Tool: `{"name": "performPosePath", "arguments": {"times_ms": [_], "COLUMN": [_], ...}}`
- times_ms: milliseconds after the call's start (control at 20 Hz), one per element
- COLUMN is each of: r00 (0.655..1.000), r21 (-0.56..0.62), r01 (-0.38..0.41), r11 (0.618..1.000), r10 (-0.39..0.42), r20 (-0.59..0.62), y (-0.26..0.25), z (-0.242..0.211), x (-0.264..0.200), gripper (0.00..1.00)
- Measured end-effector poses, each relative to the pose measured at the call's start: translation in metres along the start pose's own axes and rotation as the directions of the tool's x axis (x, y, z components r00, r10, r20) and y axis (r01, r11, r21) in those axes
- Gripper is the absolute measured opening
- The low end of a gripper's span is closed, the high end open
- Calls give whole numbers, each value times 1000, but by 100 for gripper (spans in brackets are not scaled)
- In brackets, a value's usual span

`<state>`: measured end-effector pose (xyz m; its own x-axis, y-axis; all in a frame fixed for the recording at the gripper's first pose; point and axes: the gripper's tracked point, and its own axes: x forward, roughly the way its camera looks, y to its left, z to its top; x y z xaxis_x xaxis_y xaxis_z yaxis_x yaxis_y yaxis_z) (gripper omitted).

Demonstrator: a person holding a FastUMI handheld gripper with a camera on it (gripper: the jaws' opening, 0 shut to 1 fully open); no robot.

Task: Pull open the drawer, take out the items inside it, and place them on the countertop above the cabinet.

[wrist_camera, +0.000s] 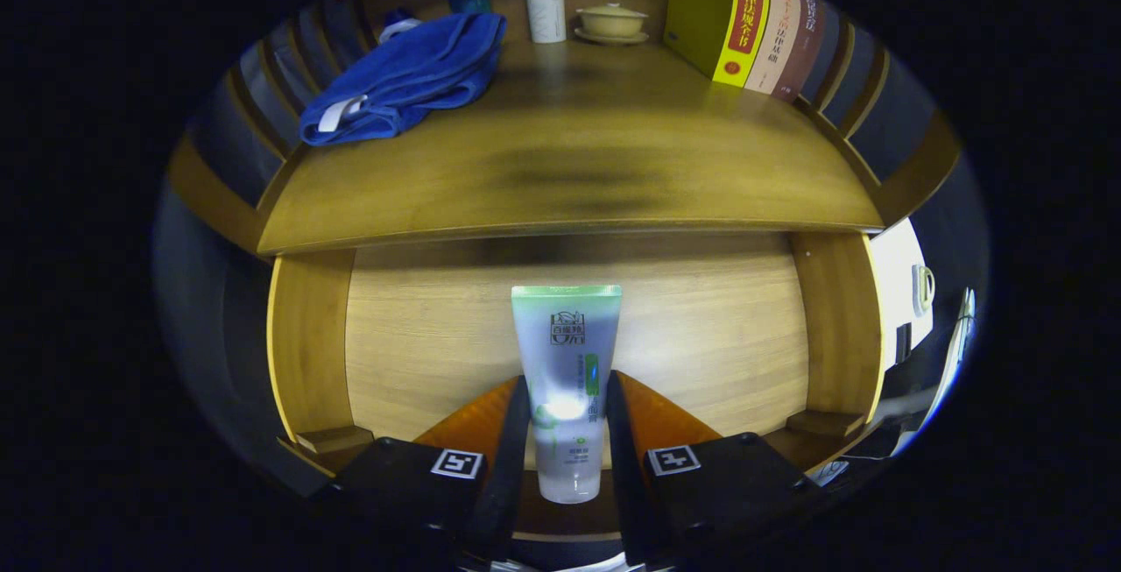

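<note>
A glossy wooden cabinet top [569, 160] carries a crumpled blue towel [407, 77], a white pump bottle [545, 1], a pale lidded ceramic bowl on a saucer [611, 23] and leaning hardcover books [757, 24]; dark wall panels [263, 90] surround it.

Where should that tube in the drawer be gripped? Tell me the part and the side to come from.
Grip the tube across its lower body, from the cap end. It lies flat on the drawer floor, lengthwise, crimped green end pointing away, so its long sides face the fingers. The hand-held gripper already straddles it there, one finger against each side, apparently pressing.
</note>
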<state>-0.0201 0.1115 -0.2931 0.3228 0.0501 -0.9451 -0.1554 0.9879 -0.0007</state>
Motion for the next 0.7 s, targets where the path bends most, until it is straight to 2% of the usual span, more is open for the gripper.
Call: {"name": "performPosePath", "arguments": {"times_ms": [350,700], "r00": [998,994], "r21": [-10,-9], "r01": [21,26], "r11": [1000,1000], "r10": [-20,-25], "r20": [55,104], "y": [-16,-19], "z": [25,61], "x": [-47,-69], "gripper": [54,54]}}
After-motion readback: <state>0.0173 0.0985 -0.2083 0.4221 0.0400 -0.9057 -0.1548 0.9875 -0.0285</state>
